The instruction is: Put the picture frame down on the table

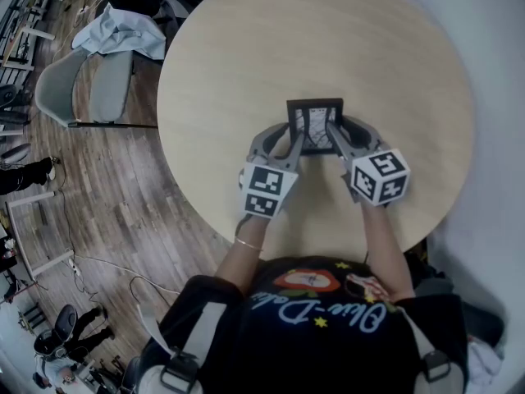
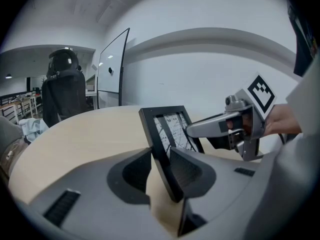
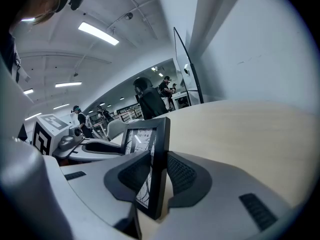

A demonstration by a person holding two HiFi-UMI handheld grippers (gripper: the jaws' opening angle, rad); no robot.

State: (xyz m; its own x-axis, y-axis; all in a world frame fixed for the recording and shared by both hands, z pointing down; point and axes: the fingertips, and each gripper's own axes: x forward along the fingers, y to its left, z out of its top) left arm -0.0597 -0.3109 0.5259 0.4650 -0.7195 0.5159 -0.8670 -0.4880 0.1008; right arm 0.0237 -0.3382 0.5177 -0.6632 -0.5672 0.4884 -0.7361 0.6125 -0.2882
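Observation:
A small black picture frame [image 1: 314, 125] with a black-and-white print stands nearly upright over the round, light wooden table [image 1: 328, 39], a little nearer to me than its middle. My left gripper [image 1: 295, 135] is shut on the frame's left edge. My right gripper [image 1: 333, 135] is shut on its right edge. In the left gripper view the frame [image 2: 167, 134] leans between the two ribbed pads. In the right gripper view its edge [image 3: 159, 159] is clamped the same way. I cannot tell whether its lower edge touches the table.
A grey chair [image 1: 90, 89] and a pale cloth [image 1: 115, 27] are on the wooden floor left of the table. A black office chair [image 2: 62, 89] and a whiteboard [image 2: 112, 69] stand beyond the table's far side. People [image 3: 75, 115] are in the background.

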